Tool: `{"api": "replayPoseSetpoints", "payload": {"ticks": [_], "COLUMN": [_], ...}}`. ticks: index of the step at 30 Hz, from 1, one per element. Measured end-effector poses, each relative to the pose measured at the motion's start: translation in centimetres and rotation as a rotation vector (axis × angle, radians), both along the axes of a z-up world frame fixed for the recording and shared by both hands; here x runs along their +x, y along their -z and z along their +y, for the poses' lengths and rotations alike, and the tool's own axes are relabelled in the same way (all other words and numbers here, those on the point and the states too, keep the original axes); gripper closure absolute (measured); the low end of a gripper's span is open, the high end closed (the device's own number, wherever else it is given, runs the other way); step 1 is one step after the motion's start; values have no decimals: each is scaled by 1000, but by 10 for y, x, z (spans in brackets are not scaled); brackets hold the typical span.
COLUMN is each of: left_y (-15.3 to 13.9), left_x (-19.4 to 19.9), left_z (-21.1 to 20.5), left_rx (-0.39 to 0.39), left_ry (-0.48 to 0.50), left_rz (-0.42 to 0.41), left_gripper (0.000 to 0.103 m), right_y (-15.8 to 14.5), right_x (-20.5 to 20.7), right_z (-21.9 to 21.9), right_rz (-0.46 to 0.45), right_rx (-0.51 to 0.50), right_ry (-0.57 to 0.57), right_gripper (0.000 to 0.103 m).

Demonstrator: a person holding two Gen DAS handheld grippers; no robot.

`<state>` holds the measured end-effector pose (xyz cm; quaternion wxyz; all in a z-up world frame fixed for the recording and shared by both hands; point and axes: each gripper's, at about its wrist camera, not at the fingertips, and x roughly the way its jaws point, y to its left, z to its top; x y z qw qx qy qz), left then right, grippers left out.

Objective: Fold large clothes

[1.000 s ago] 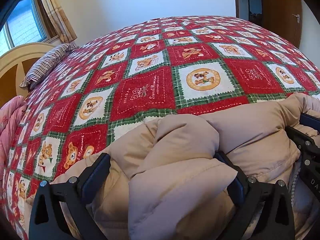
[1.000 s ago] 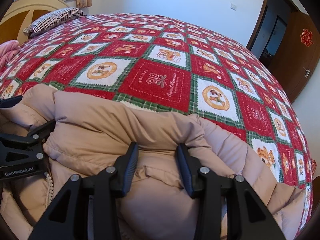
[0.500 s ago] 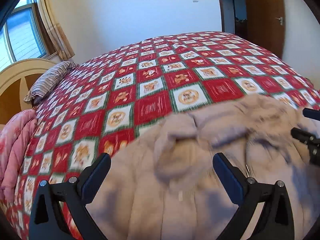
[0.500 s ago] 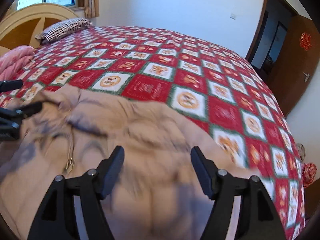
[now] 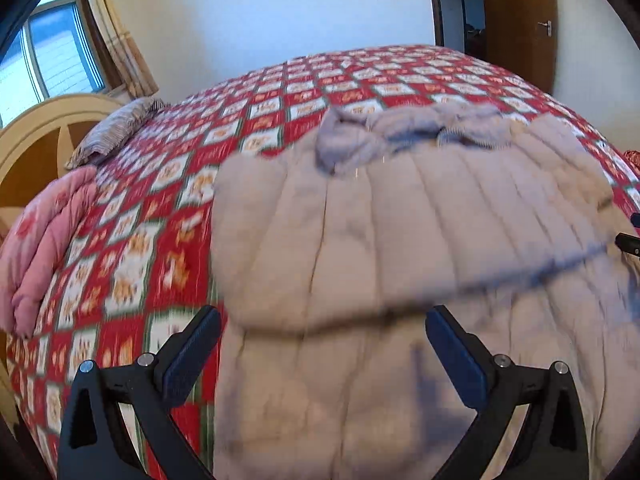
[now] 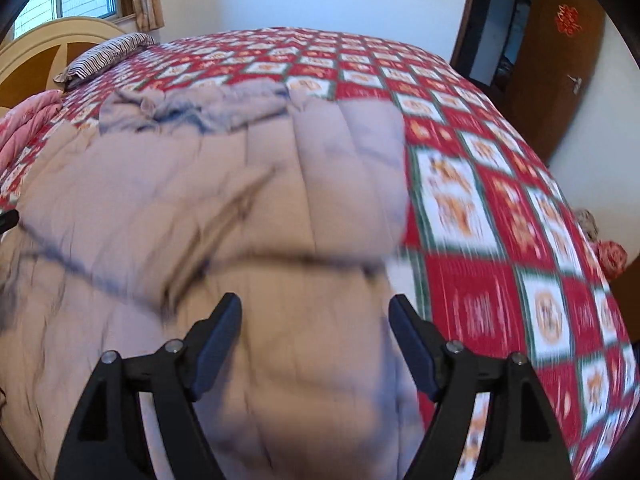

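Observation:
A beige quilted down coat (image 5: pixel 400 240) lies spread on the bed, its hood bunched at the far end (image 5: pixel 400 136), with one layer folded over the lower part. My left gripper (image 5: pixel 322 336) hangs open above the coat's near left part, nothing between its fingers. In the right wrist view the same coat (image 6: pixel 200 220) fills the left and middle. My right gripper (image 6: pixel 314 324) stands above its near right part, jaws still opening, empty. The tip of the right gripper shows at the left view's right edge (image 5: pixel 630 240). Both views are motion-blurred.
The bed carries a red, green and white patchwork cover (image 6: pixel 500 220). A striped pillow (image 5: pixel 116 132) and a pink quilt (image 5: pixel 36 248) lie at the headboard side on the left. A brown door (image 6: pixel 556 80) stands open at the back right.
Both grippers have let go of the coat and pulled back and up from it. The coat, bunched in the jaws a second ago, now lies flat on the bed.

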<state>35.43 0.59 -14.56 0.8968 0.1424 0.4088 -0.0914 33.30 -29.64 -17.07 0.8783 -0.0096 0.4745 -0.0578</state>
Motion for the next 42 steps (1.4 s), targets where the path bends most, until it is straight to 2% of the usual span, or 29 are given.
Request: {"api": "replayPoseSetpoints", "payload": {"ticks": [3,6,10,26,29,42], "left_y": [11,20,29,43,46,62], "left_x": [-19,-34,-58,-117,-131,-172], "left_z": [14,26,39,74,84,93], "left_rx": [-12,-18,-20,-47,-75,-164], "left_ry": [-24,-46,-57,-90,-95,-147], "left_rz": [23,39,40,29,37,52], "left_gripper": [1,1,1,1,1,1], "right_y": [5,9,12,8,8,24], "right_x": [-24,-45,-68,-123,-137,-197], "right_z": [2,4,4,11,14,6], "right_rz": [7,2,-9,-54,-62,-74], "right_rx": [8,-3,2,5,-15,117], "right_ry": [8,17,39,80,102,160], "right_gripper": [23,17,17,15,11,11]}}
